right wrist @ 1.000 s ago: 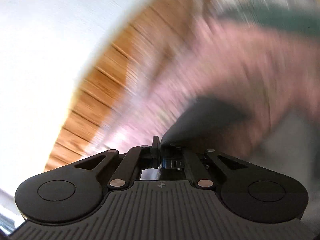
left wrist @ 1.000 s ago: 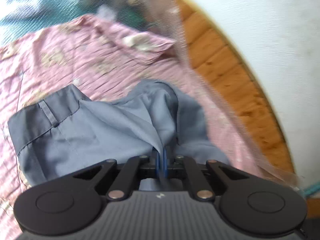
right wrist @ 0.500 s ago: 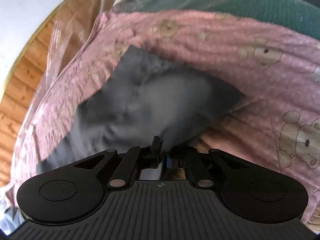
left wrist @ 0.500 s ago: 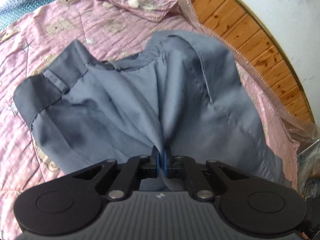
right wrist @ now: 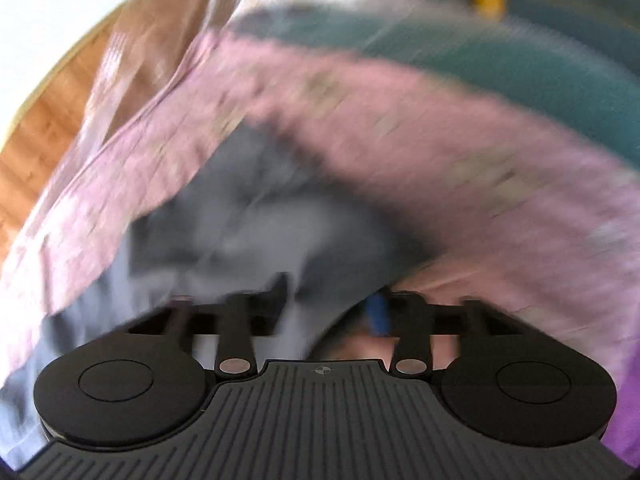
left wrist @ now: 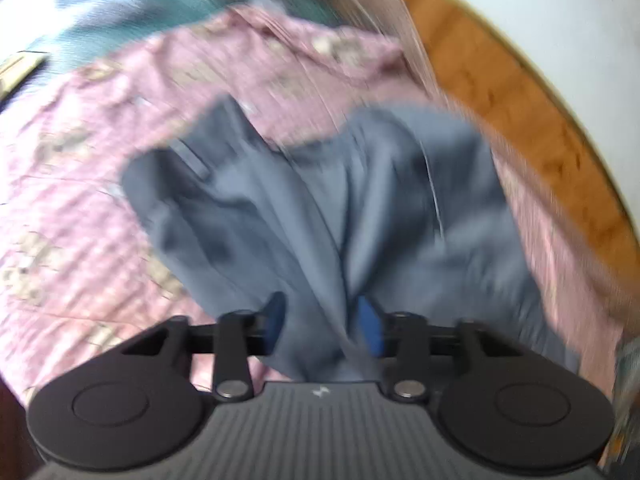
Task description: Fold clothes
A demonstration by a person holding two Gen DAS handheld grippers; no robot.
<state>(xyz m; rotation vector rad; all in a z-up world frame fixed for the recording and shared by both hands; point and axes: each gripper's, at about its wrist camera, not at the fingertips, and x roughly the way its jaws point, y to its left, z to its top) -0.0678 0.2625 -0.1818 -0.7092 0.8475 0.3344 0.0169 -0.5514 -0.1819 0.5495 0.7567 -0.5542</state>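
Under both of your hands lies a pink quilt [left wrist: 80, 184] printed with small bears, spread over a teal cover [right wrist: 520, 64]; beside it runs a wooden floor [left wrist: 500, 80] up to a white wall [left wrist: 560, 20]. A clear plastic sheet [left wrist: 384, 4] hangs along the quilt's edge. On the quilt sits the grey garment [left wrist: 312, 208], rumpled, its long axis running from your left tongs [left wrist: 320, 320] away toward the far quilt edge, with a hemmed band at its far left corner. Both views are blurred. Your left tongs have just been opening; the jaws stand apart with a fold of grey cloth loose between them. Your right tongs [right wrist: 332, 304] have likewise just been opening, parted, with grey cloth lying between them, unpinched.
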